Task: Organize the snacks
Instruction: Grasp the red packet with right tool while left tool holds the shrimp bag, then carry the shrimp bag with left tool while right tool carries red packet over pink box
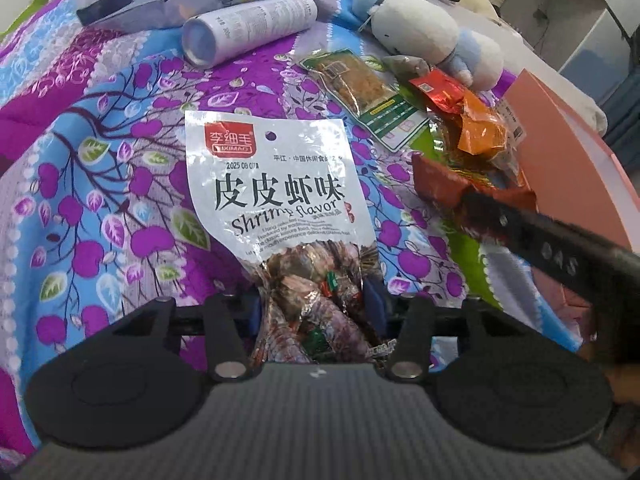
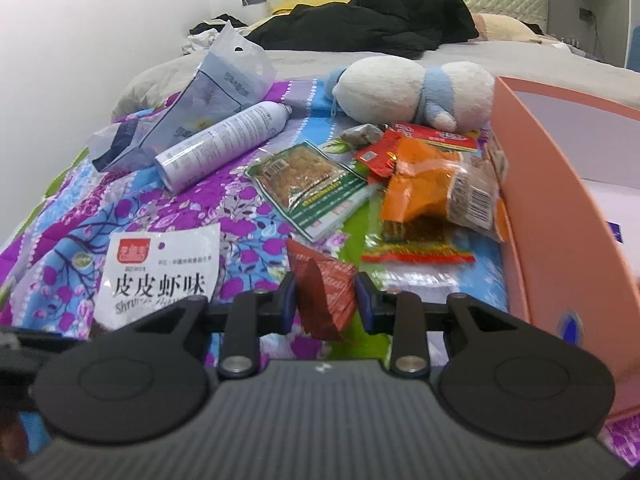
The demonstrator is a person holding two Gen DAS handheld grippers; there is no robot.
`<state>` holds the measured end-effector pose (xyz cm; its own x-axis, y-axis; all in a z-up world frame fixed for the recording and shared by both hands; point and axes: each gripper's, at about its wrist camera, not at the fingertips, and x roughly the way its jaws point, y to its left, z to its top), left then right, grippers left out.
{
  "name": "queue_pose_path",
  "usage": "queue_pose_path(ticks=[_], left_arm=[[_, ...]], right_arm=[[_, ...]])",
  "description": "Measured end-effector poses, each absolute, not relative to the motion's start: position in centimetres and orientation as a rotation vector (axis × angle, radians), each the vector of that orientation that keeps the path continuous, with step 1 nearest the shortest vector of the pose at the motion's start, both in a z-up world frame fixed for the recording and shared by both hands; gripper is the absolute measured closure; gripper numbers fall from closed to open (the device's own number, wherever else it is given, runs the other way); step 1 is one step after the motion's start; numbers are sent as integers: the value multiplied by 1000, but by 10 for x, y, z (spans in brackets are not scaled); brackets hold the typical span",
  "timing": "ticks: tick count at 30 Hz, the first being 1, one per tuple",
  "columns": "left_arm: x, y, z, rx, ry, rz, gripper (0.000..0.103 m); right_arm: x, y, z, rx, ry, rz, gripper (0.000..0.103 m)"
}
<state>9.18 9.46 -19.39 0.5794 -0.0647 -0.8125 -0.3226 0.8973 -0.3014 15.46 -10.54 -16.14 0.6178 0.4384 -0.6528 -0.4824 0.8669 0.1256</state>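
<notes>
A white shrimp-flavour snack bag (image 1: 276, 184) lies on the floral bedspread (image 1: 100, 160). My left gripper (image 1: 316, 308) is shut on its clear lower end, the blue pads pressing both sides. The same bag (image 2: 160, 272) shows at lower left in the right wrist view. My right gripper (image 2: 326, 302) is shut on a crumpled red-brown snack packet (image 2: 324, 292), held just above the bedspread. In the left wrist view that packet (image 1: 440, 184) hangs from the right gripper's black finger (image 1: 520, 232).
A pink open box (image 2: 560, 200) stands at the right. Beside it lie an orange packet (image 2: 420, 188), a green packet (image 2: 308, 184) and small red packets. Farther back are a white spray can (image 2: 224, 144), a plush toy (image 2: 400, 88), a clear pouch (image 2: 216, 84) and black clothing (image 2: 380, 20).
</notes>
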Motion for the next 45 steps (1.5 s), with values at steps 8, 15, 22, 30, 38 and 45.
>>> queue_pose_path(ticks=[8,15,22,30,38,45], left_arm=[[83,86,-184,-431,939,123,52],[80,81,-182,-421,939,115,55],[80,74,-180,-414,941,101,57],[74,77,-181,-457,938,117,58],[69,84,-181,-472,939,134,58],[66,86,-183,-471,942,136,58]], right_arm=[[126,-123,-156,-134,698,518,69],[105,-135,-154,-195,699,503,70],[82,-150,-157,-246,691,486,70],[70,-151,-170,-305,721,479,68],[76,-154,-177,-231,766,504,30],[87,-166,-177,-9,794,525,17]])
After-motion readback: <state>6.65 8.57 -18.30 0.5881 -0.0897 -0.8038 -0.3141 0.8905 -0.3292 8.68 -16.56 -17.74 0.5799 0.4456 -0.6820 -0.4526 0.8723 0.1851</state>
